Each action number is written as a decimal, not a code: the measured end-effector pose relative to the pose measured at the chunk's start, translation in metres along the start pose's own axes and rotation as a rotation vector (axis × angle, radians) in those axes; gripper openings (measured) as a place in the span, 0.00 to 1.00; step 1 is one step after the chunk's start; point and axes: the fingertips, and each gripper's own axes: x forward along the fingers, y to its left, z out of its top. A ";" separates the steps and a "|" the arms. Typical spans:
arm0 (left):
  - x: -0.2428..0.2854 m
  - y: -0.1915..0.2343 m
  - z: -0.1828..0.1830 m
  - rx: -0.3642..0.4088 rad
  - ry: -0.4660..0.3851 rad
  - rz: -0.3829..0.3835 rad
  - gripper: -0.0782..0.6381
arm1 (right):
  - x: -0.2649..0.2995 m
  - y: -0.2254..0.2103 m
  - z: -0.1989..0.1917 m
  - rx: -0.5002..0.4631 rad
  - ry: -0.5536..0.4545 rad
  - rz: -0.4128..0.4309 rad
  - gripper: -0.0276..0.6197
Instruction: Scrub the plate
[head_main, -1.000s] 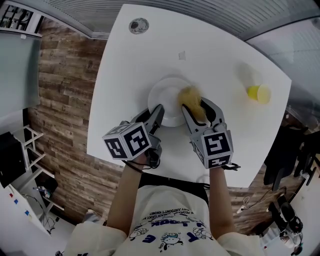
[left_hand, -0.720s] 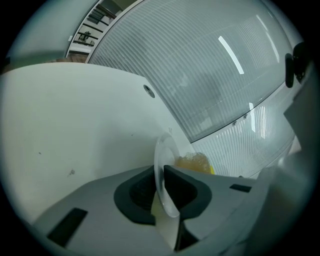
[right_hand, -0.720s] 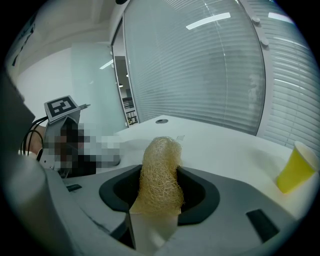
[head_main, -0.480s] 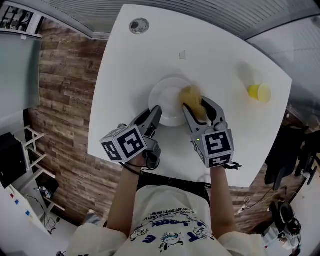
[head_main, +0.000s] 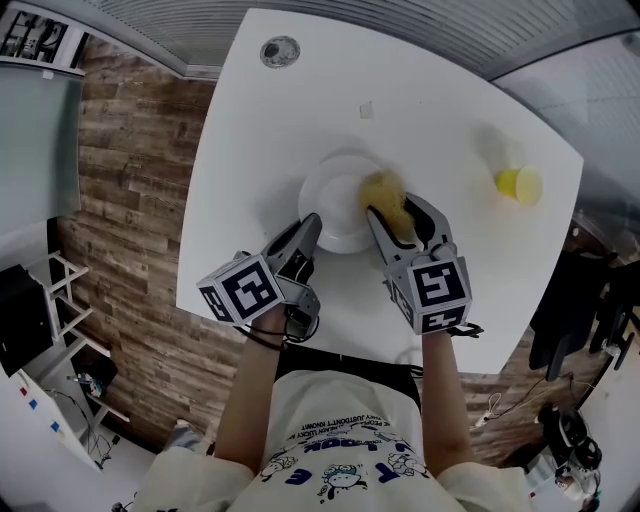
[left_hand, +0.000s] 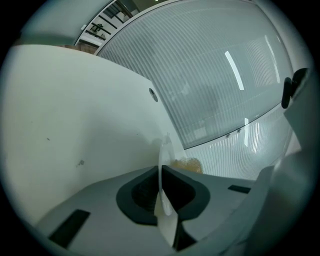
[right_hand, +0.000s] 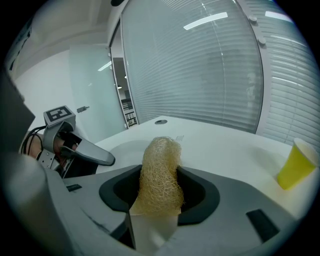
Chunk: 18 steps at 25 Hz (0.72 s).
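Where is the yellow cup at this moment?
In the head view, the yellow cup stands on the white table's right side, apart from the plate, right of the right gripper.

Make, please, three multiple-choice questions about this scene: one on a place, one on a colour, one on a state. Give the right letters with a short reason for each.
1. Where does the yellow cup stand?
A. Between a gripper's jaws
B. On the table, to the right of the plate
C. On the floor

2. What colour is the plate?
A. White
B. Blue
C. Black

3. In what state is the right gripper?
A. Open and empty
B. Shut on the scrubber
C. Shut on the cup

Answers:
1 B: the head view shows it on the tabletop, apart from the plate.
2 A: it is as white as the table.
3 B: the right gripper view shows the fibres pinched between its jaws.
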 end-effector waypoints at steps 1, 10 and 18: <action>0.000 0.001 0.000 -0.003 0.003 -0.004 0.16 | -0.001 0.000 0.001 0.015 -0.004 0.003 0.35; -0.001 0.003 -0.005 -0.083 0.007 -0.051 0.16 | -0.019 -0.002 0.023 0.032 -0.074 -0.024 0.35; -0.001 -0.023 -0.011 -0.145 0.013 -0.137 0.16 | -0.051 -0.013 0.054 0.034 -0.104 -0.104 0.35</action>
